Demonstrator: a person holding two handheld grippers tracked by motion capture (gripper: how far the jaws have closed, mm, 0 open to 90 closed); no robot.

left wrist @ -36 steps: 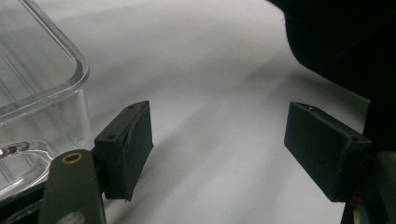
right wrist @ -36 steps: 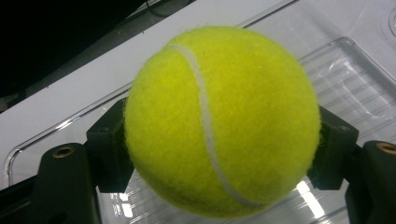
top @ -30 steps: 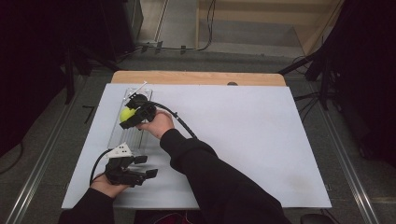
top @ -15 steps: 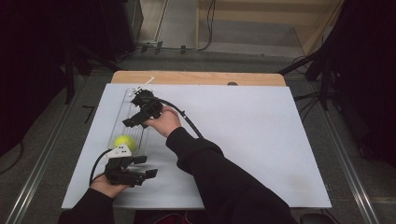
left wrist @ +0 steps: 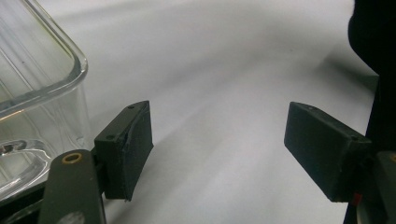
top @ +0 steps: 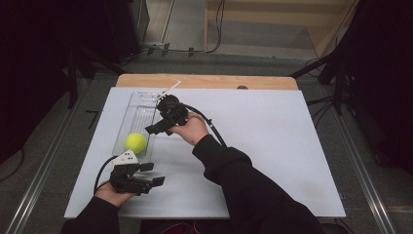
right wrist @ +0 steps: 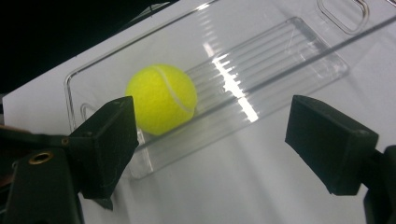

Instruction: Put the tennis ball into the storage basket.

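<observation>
A second earlier the tennis ball [top: 135,142] had been held in the right gripper [top: 152,130] above the clear plastic tray [top: 130,115]; half a second earlier it was already lying free at the tray's near end, and there it was found at this moment, inside the tray and close to the near wall. The right gripper's jaws were seen spread wide and empty, raised above the tray's right edge with the ball ahead of them in the right gripper view. The placing was therefore judged to be finished. The left gripper [top: 148,174] was rested on the white table cover [top: 272,146] just beside the tray's near corner, its jaws likewise apart and holding nothing. No pointing direction could be given for a round ball; the tray's long axis was laid running away from the person.
</observation>
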